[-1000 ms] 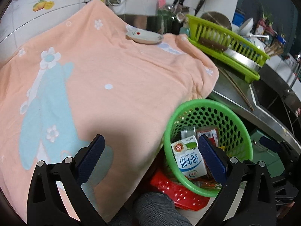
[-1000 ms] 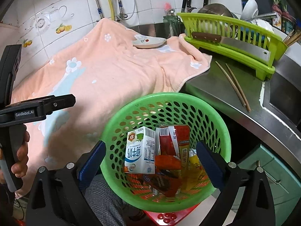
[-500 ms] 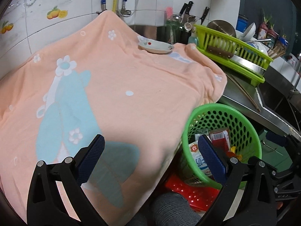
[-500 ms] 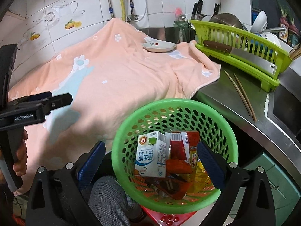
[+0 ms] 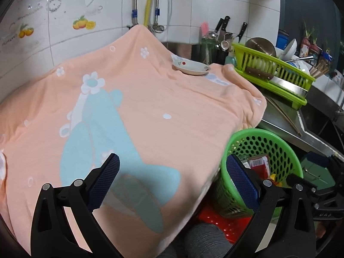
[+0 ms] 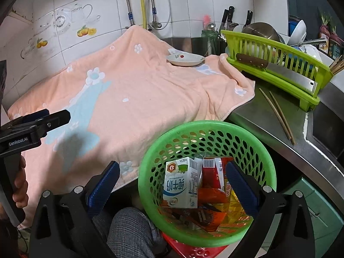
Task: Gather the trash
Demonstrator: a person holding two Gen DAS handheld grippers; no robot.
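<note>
Left wrist view. Left hand-held gripper [image 5: 172, 172] spread wide, nothing between its blue pads, hovering over a peach towel [image 5: 150, 111] draped across the desk. Compared with a second ago, swung away toward 9 o'clock: green basket [image 5: 279, 148] now pushed out to 4 o'clock, half hidden behind the right-hand pad, only a red packet inside still visible. Small white dish [image 5: 190, 67] resting on the towel at 1 o'clock. Green dish rack [image 5: 279, 75] beyond it at 2 o'clock. No loose trash visible on the towel.

Right wrist view. Right hand-held gripper [image 6: 172, 182] also fully open and empty, directly above the basket [image 6: 193, 129], which has slid from centre toward 5 o'clock over the last second. Milk carton [image 6: 181, 185] standing inside, touching red and orange wrappers [image 6: 212, 191] beside it. Left hand-held gripper [image 6: 36, 126] visible at 9 o'clock, above the towel [image 6: 150, 90]. Two chopsticks [image 6: 277, 114] lying on bare steel at 3 o'clock.

Judgement: trash already gathered in the basket, both tools backing off; collecting likely at or near its end.
</note>
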